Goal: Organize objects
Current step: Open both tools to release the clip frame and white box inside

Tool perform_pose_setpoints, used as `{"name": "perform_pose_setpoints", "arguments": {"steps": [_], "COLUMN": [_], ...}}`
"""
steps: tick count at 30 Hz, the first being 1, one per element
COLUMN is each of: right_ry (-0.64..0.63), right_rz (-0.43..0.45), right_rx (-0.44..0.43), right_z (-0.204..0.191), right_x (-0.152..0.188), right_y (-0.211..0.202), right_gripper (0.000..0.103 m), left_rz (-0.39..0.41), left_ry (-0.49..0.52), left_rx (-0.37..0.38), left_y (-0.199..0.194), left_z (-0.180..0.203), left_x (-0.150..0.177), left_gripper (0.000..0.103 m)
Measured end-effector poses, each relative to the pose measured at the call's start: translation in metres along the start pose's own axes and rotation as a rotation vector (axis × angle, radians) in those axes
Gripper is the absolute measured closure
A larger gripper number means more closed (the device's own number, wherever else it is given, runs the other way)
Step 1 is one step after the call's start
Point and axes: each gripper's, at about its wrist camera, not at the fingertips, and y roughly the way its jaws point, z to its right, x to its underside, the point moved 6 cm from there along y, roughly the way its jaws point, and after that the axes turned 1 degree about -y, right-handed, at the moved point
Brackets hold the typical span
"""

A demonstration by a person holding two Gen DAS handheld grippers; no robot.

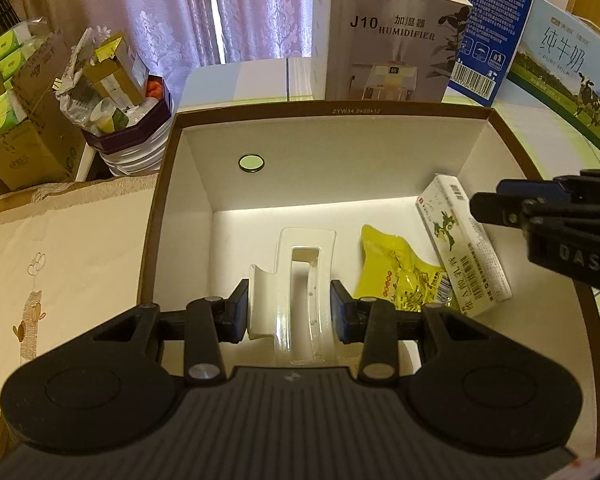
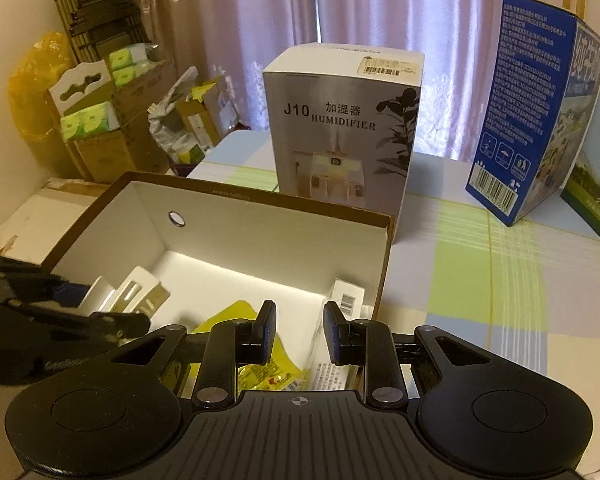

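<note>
A pale lilac patterned curtain (image 2: 380, 40) hung across the far side of the room, daylight glowing through its folds. Left of the curtain, a cream plastered wall (image 2: 16, 20) met the corner, where a black folding metal frame (image 2: 96, 12) leaned. Below the curtain, a table covered in a green, blue and white checked cloth (image 2: 480, 272) stretched forward. Left of that table lay a cream embroidered fabric surface (image 1: 60, 248). The light was warm and dim.

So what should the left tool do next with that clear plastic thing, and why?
Probably lower it a little and let go. The left tool grips the clear plastic holder over the open box, beside the yellow packet already inside.
</note>
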Motion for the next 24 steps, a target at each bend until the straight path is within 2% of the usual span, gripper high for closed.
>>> {"name": "perform_pose_setpoints", "arguments": {"steps": [6,7,8,10,14,19,24], "right_ry": [-0.002,-0.002,-0.004,-0.009,-0.014,-0.016,-0.022], "right_rz": [-0.021,-0.025,-0.029,-0.034,-0.048,-0.055,-0.048], "right_rx": [-0.029,-0.034,-0.04,-0.052,-0.077,-0.107,-0.115], "right_z": [-0.001,-0.001,-0.002,-0.003,-0.007,-0.013,-0.02], "right_x": [0.003,0.004,0.005,0.007,0.014,0.023,0.029], "right_y": [-0.004,-0.005,-0.007,-0.01,-0.02,-0.036,-0.054], "right_gripper": [0.08,0.08,0.08,0.08,0.08,0.078,0.061], "left_rz": [0.025,0.044,0.063,0.09,0.098,0.075,0.067], "left_ry": [0.009,0.013,0.015,0.015,0.012,-0.026,-0.072], "left_rx": [0.007,0.01,0.01,0.014,0.007,0.001,-0.001], "left_y": [0.001,-0.001,-0.004,-0.009,-0.019,-0.033,-0.053], "left_z": [0.002,0.003,0.003,0.004,0.003,-0.004,-0.009], "left_x": [-0.007,-0.009,-0.011,-0.014,-0.014,-0.001,0.013], "left_gripper": [0.068,0.064,0.053,0.04,0.03,0.023,0.019]}}
